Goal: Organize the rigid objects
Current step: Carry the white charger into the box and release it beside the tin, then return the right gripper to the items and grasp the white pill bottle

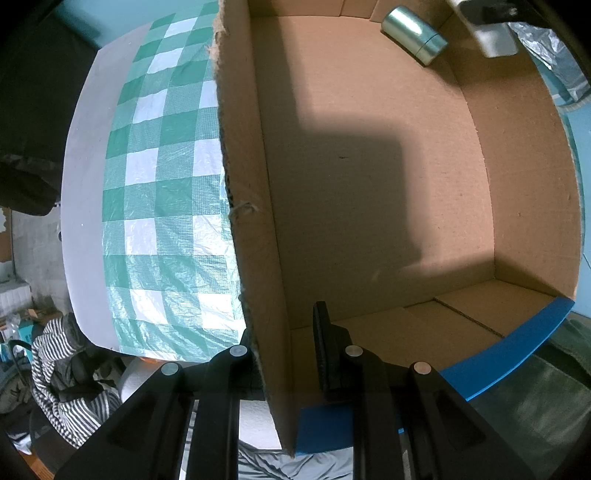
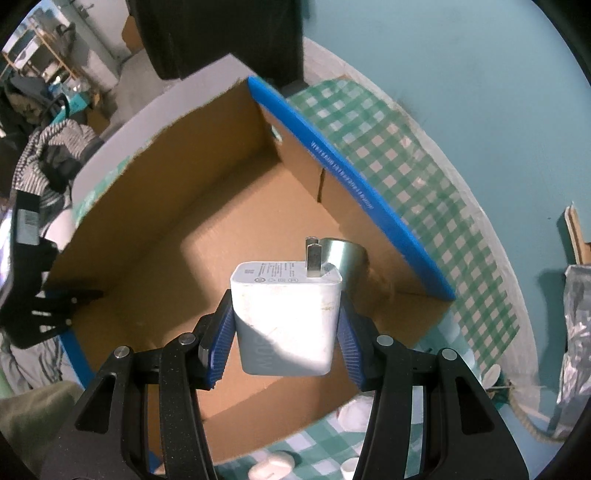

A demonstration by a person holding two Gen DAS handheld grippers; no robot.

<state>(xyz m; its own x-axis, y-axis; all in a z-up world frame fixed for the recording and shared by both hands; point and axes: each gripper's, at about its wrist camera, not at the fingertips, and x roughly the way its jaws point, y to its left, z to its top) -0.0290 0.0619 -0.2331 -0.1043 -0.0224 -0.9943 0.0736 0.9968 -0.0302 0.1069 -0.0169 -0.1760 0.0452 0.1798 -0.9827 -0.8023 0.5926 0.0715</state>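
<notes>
An open cardboard box [image 1: 388, 166] with blue outer faces sits on the desk [image 1: 85, 177], and its brown floor is nearly bare: the only thing lying in it is a shiny metal cylinder [image 1: 413, 35], on its side in the far corner as the left wrist view shows it. The left claw [image 1: 291, 354] is pressed together on the box's side wall, one finger inside the box and one outside, pinching the cardboard between them. The right claw [image 2: 286, 328] hangs over the box interior and pinches a white plug-in charger [image 2: 286, 317] by its two flat sides between blue ribbed pads [image 2: 221, 332]; the charger's two metal prongs [image 2: 313, 258] point away from the camera toward the box floor, and grey printed text shows on the prong face. From this view the metal cylinder [image 2: 341, 254] appears just beyond the charger, against the wall with the blue rim. The same charger shows at the top edge of the left wrist view, above the box's far corner. A green-and-white checked plastic cloth [image 1: 166, 192] covers part of the pale desk, and the box rests on it. A few small white objects [image 2: 271, 467] lie on the cloth beside the box, too blurred to name. A crinkled silvery bag [image 2: 576, 332] lies at the right edge. Beyond the desk are a teal wall [image 2: 461, 74], a striped garment [image 1: 66, 365] on a cluttered pile, and wooden shelving [image 2: 40, 40] further back.
</notes>
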